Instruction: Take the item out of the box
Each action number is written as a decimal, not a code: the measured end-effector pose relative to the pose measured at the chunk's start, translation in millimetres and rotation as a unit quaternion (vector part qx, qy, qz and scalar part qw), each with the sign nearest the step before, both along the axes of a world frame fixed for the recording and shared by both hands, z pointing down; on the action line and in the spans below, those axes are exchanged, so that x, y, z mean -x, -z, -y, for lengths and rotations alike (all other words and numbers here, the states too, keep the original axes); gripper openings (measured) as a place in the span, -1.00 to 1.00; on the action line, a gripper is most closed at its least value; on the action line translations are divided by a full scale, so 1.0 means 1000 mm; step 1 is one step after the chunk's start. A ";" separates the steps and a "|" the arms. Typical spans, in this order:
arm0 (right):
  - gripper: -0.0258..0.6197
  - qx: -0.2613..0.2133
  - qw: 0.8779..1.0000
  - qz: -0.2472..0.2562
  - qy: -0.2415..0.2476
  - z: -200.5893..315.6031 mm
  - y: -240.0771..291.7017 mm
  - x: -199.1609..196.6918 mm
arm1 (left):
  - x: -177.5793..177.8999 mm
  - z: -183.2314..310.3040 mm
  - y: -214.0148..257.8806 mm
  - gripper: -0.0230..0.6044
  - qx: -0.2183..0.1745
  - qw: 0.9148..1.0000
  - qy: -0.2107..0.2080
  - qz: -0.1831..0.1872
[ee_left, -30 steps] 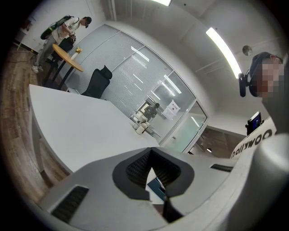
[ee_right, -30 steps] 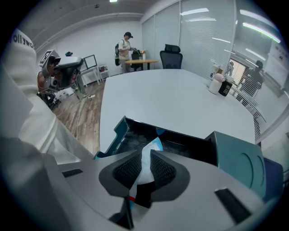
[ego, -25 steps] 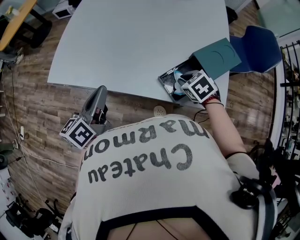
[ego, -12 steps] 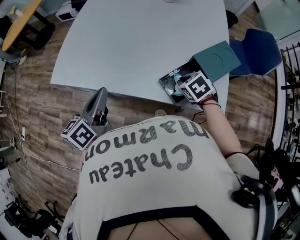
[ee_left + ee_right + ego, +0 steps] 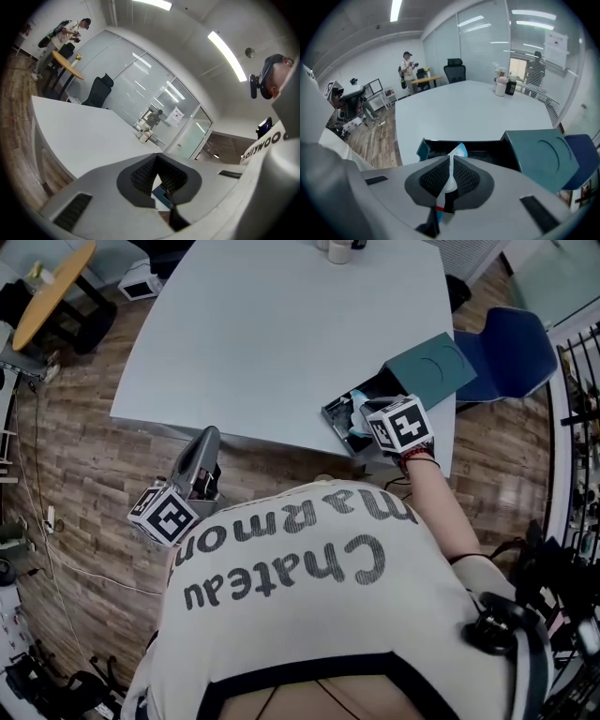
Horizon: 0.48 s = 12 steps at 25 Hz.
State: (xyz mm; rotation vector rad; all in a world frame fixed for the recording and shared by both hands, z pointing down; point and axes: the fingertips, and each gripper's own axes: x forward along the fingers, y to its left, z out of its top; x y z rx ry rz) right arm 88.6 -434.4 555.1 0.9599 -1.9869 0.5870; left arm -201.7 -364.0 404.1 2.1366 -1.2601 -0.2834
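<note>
White-blue packet seems thin, soft, light; right gripper, jaws just closing, pinches its top edge in the box; left gripper closed, empty.

A pale grey desk is shown spreading ahead of the right gripper's jaws, with cups grouped at its far edge. A blue chair is seen to their right. A standing person and a black office chair are seen far beyond.
</note>
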 end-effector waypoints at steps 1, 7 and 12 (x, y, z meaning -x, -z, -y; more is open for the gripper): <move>-0.85 -0.010 1.000 0.009 -0.009 0.002 0.004 0.001 | 0.003 -0.002 0.000 -0.95 -0.001 1.000 0.000 0.000; -0.85 -0.051 0.989 0.101 -0.091 0.000 0.037 0.004 | 0.017 -0.022 -0.002 -0.95 0.005 1.000 -0.001 -0.001; -0.85 -0.073 0.976 0.163 -0.127 -0.016 0.073 0.012 | 0.022 -0.037 -0.001 -0.95 0.008 1.000 -0.015 -0.004</move>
